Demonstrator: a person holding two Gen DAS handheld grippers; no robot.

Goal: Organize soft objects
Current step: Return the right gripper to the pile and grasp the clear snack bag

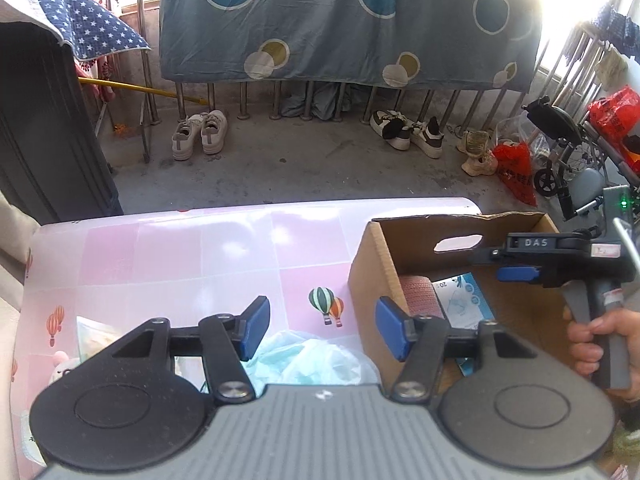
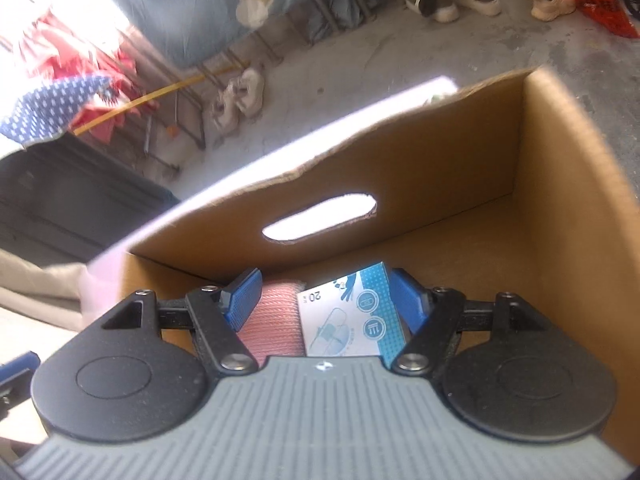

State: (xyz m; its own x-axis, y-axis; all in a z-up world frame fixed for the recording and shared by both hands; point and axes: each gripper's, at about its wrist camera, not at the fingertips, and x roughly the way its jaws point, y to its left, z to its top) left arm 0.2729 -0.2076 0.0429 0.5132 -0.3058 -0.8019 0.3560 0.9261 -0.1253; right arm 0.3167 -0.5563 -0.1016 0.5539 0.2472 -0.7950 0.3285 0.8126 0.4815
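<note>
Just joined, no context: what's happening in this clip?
A person is sorting soft items into a cardboard box on a pink balloon-print table. A pink knit roll and a blue-white packet already lie inside. The right gripper hovers open over the box, holding nothing. The left gripper is open above a crumpled pale-blue plastic bag on the table beside the box, not gripping it.

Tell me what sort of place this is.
Probably a home balcony or covered yard: a spotted sheet hangs over metal railings, pairs of shoes sit on bare concrete floor.
</note>
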